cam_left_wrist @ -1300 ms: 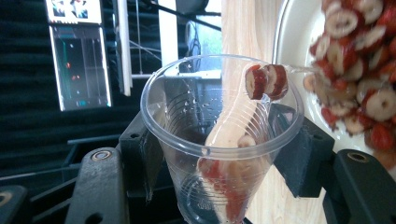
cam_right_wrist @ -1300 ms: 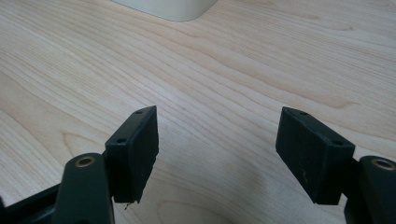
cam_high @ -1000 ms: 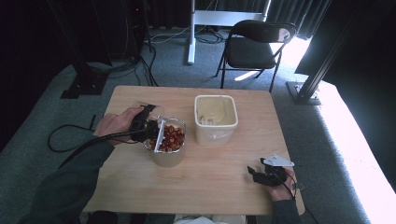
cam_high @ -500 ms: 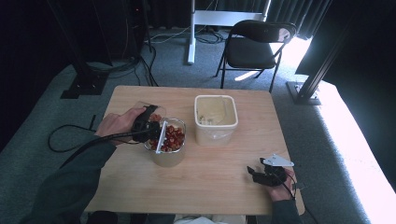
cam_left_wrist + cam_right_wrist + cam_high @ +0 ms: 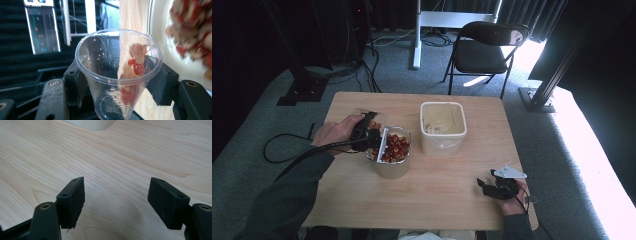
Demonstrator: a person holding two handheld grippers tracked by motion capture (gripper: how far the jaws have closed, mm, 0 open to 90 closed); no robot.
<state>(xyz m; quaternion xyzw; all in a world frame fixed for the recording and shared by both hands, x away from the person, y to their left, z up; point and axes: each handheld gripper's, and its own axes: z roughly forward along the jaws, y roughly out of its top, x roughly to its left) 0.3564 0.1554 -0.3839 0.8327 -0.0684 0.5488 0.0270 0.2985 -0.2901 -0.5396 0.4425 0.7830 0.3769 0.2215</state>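
Left hand-held gripper (image 5: 117, 87) clamps clear plastic cup (image 5: 117, 75), tipped over round bowl of red-and-tan pieces (image 5: 391, 152) near counter (image 5: 437, 195) left edge. Right hand-held gripper (image 5: 117, 202) open, empty, near-right corner.

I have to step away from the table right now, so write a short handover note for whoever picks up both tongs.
Left tongs: shut on the clear plastic cup, tipped over the tub of red and tan pieces; a few pieces cling inside the cup.
Right tongs: open, holding nothing, low over the table near its front right.
White tub stands beside the filled one.
Done: most of the cup's contents look poured out.
Left: probably shake out the last pieces and set the cup down.
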